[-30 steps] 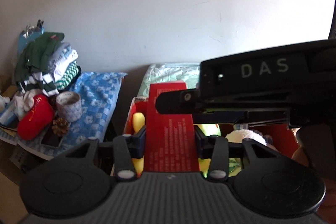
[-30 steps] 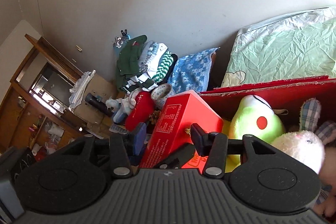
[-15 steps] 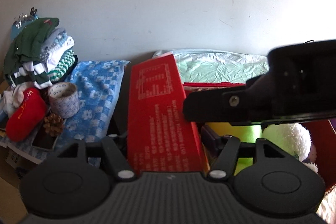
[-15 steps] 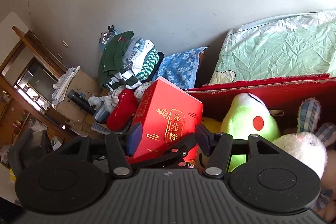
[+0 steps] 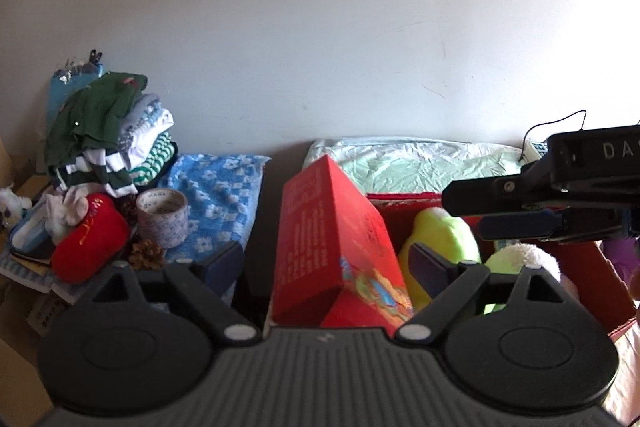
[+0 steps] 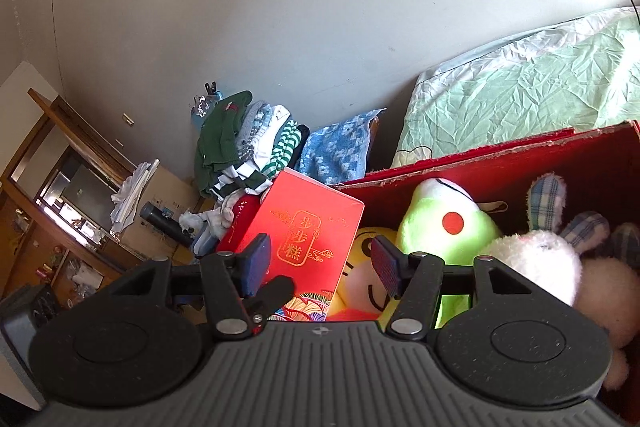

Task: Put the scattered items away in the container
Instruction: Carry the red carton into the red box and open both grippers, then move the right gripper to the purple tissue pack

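A red gift box (image 5: 332,239) with gold lettering (image 6: 308,231) stands tilted at the left end of the red container (image 6: 520,155), leaning among plush toys. My left gripper (image 5: 326,261) is open, its pads apart from the box's sides. My right gripper (image 6: 320,263) is open too, its pads wide of the box; in the left wrist view it shows as a black arm (image 5: 540,195) over the container. A green frog plush (image 6: 444,223) and a white bunny plush (image 6: 536,259) lie in the container.
Left of the container lie a tape roll (image 5: 162,217), a pine cone (image 5: 146,253), a red plush (image 5: 90,241), a blue patterned cloth (image 5: 216,187) and a pile of folded clothes (image 5: 108,131). A green bedsheet (image 6: 520,83) lies behind. A wooden cabinet (image 6: 52,187) stands far left.
Both grippers have opened and let go of the red box. The box now rests tilted in the container's left end, and both grippers have drawn back from it.
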`<state>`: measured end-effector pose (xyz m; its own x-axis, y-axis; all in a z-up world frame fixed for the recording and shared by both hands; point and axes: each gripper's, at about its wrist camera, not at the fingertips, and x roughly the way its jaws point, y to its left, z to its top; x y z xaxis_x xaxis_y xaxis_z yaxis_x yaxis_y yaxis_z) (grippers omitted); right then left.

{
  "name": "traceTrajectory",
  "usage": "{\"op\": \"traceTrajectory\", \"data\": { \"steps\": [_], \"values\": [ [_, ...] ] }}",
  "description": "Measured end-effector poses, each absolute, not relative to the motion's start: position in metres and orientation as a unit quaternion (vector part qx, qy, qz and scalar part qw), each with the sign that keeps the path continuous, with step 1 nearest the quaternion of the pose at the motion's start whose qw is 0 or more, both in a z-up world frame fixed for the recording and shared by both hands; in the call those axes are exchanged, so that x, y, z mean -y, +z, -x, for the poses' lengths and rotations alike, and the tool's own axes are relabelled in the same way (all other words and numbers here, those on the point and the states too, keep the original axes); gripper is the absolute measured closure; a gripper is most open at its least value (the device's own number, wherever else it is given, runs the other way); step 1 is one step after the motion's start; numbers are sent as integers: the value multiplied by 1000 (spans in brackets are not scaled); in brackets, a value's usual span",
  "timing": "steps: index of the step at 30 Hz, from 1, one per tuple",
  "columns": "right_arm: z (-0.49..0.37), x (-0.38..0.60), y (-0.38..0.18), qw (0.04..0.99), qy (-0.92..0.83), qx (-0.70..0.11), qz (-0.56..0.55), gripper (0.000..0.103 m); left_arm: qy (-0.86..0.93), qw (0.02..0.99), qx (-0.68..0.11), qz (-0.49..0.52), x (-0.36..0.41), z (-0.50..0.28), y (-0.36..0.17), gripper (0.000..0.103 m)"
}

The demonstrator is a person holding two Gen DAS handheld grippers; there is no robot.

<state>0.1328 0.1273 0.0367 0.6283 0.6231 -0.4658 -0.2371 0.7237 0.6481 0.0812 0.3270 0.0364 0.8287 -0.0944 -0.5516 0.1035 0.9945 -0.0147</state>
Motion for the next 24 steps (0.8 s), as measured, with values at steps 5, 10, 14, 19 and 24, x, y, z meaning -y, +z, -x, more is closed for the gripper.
{"op": "traceTrajectory", "data": {
  "steps": [5, 10, 14, 19, 24],
  "values": [
    [-117, -117, 38, 865, 241, -342, -277, 43, -97, 926, -362, 35, -311, -104, 11, 59],
    [-101, -94, 41, 875, 220, -325, -284, 43, -65, 933, -355, 2, -295, -101, 5, 45],
    [-93, -69, 35, 875, 199, -321, -303, 43, -43, 945, -325, -10, -301, -87, 21, 37],
    [-84, -34, 25, 874, 171, -325, -318, 43, -12, 961, -277, -15, -302, -53, 59, 32],
    [-74, 13, 17, 877, 131, -334, -319, 43, -43, 971, -235, -18, -266, -25, 84, 22]
  ]
}}
